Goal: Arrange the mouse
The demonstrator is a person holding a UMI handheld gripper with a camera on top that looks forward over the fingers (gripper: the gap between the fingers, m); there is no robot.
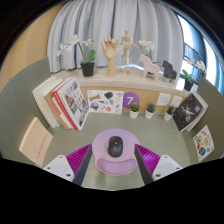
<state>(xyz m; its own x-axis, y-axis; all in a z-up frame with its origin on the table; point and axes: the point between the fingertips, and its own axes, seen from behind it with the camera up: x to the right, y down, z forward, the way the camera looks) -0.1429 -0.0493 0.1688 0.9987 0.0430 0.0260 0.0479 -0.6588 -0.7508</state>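
left to right, books (66, 102) stand at the tabletop's (30, 95) far left, and your claw (112, 163) is spread wide, gripping nothing, with the mouse (115, 146) on its round pink mat (115, 156) between the fingers (72, 160).

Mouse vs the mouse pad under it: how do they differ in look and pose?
The mouse is dark grey and domed; the mouse pad is light lilac and flat. The mouse is much smaller and sits on the mouse pad, which lies directly on the desk and spreads out around it. Both are rounded in outline, and both lie just ahead of the open gripper, between its finger lines, with neither finger touching the mouse.
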